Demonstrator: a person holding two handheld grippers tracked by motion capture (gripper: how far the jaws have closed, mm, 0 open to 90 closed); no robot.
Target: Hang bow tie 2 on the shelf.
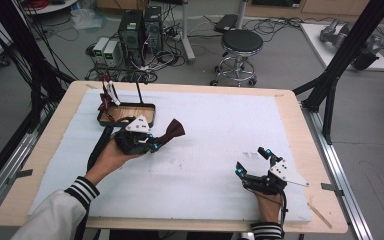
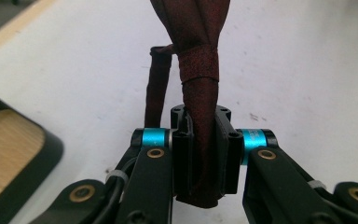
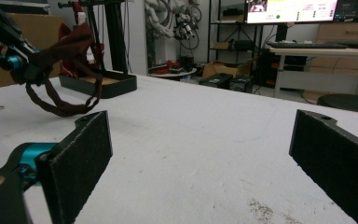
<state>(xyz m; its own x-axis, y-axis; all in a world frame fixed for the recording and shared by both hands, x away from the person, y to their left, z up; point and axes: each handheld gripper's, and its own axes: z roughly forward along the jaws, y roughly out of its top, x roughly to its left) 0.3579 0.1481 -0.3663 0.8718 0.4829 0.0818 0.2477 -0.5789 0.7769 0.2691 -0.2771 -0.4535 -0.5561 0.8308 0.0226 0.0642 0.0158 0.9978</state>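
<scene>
At the far left of the high view, dark cables hang beside the light wooden table (image 1: 290, 107), which is covered by a white foam sheet (image 1: 215, 150) with some small dirty marks. On the left back part of this sheet stands a black tray with a wooden floor (image 1: 128, 114), and a thin black stand rises from it with a dark red and white item hanging on it; what this item is I cannot tell. Just in front of the tray, the person's left hand in a white sleeve with black stripes holds the left gripper (image 1: 156, 145). Its jaws are closed tight on a dark red fabric bow tie (image 1: 172, 131), which is lifted a little above the sheet. In the left gripper view the jaws press on the narrow part of the bow tie (image 2: 200, 116) below its wrapped middle band, and a thin strap of the same fabric runs beside it. In the right gripper view this strap hangs down in a loop under the bow tie (image 3: 63, 51).

Well apart, at the right front part of the sheet, the right gripper (image 1: 253, 161) rests low by the surface with its jaws wide apart and nothing between them.

Behind the table, on the grey floor, stand computer cases (image 1: 140, 30) with many cables, and more to the right a round black stool (image 1: 241, 42) on a chrome base
</scene>
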